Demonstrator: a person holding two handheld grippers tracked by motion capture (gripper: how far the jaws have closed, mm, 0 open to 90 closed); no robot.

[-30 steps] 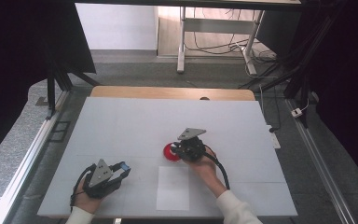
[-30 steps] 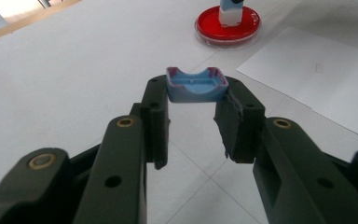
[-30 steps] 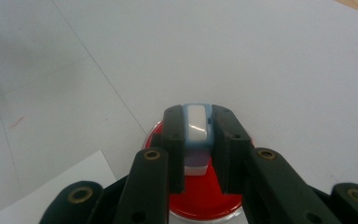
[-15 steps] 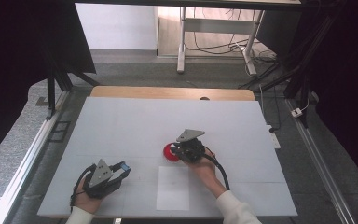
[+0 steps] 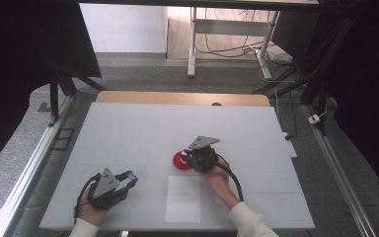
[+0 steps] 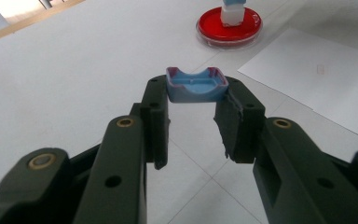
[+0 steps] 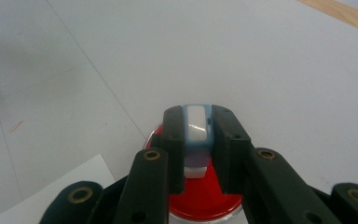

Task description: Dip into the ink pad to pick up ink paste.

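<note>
A: Right gripper (image 7: 196,140): jaws clenched on white-and-blue block (image 7: 196,128), held upright over red dish (image 7: 205,198). Left gripper (image 6: 193,116): jaws clamped on blue cap (image 6: 196,85), low over the worktop (image 5: 128,133), well apart from the dish.

B: Handling?

A: Block and cap judged small, light, stiff plastic; flat sides best for grip. Dish likely shallow and smooth, prone to sliding.

B: Surroundings?

A: Pale, matt worktop, white paper sheet (image 5: 183,198) beside dish; dark frame, cables beyond.

red dish (image 5: 180,161): 1 | blue cap (image 6: 196,85): 1 | white-blue block (image 7: 197,135): 1 | paper sheet (image 5: 183,199): 1
</note>
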